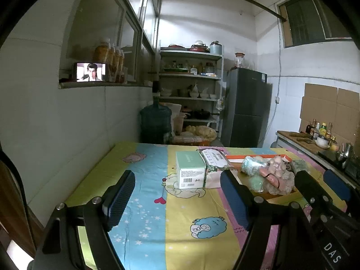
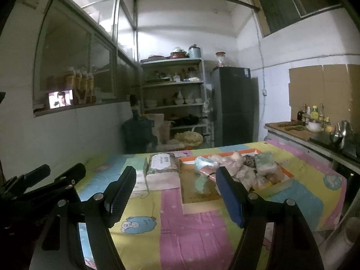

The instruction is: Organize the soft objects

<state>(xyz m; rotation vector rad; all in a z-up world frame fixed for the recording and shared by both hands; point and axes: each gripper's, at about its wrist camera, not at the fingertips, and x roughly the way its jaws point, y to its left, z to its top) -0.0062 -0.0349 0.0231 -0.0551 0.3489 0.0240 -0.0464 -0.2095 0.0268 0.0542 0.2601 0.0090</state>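
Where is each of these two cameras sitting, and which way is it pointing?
Left wrist view: sits on the left tool, looking forward over the cartoon tablecloth at the green box; its two open fingers show, plus the right tool at the right edge.
Right wrist view: sits on the right tool, facing the orange tray of soft items; its open fingers show, plus the left tool at left.
Shared: table, tray, shelf, fridge.

left claw: black, blue ribbed pads | silver screws | "DAS" marking
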